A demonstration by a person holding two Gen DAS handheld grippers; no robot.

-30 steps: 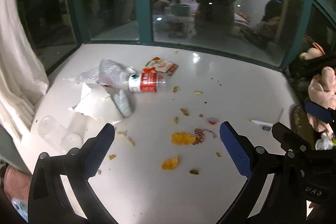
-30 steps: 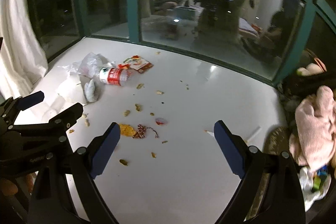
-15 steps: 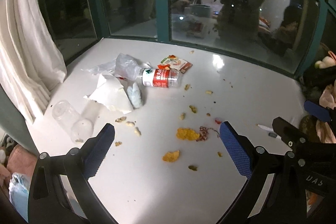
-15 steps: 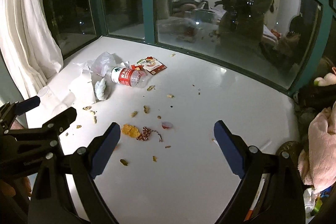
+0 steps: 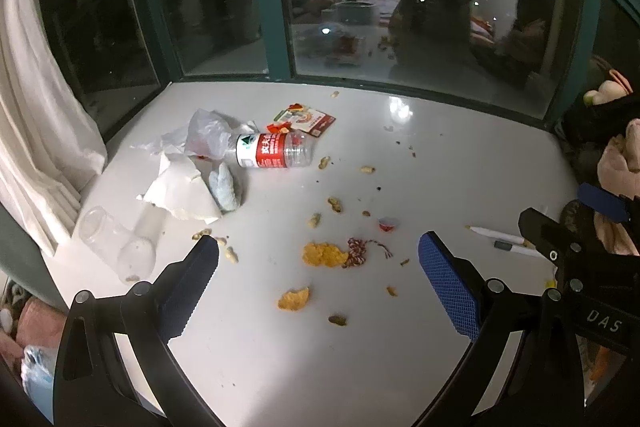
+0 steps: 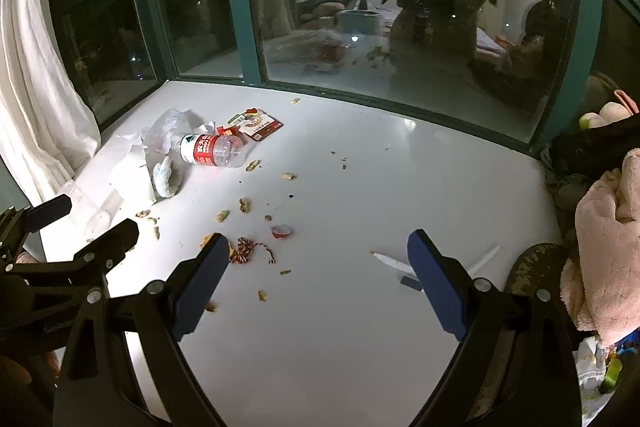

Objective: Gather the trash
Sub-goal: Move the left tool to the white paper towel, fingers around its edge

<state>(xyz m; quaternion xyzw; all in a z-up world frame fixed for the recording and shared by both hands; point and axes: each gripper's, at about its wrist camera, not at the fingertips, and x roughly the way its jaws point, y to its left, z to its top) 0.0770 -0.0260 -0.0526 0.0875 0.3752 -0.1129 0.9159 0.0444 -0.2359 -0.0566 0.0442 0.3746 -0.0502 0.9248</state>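
Observation:
Trash is scattered over a white windowsill table. A clear plastic bottle with a red label lies on its side beside a crumpled plastic bag, white tissue paper and a snack wrapper. Orange chips, a red-white string, a red cap and peanut shells lie in the middle. My left gripper and my right gripper hang open above the table, holding nothing.
Two clear cups lie at the table's left edge by a white curtain. A white pen lies to the right. Pink plush items crowd the right side. Dark windows with a person's reflection close the back.
Both grippers have shifted sideways along the table, so the trash now sits further right in each view. Both stay open; nothing on the table has moved.

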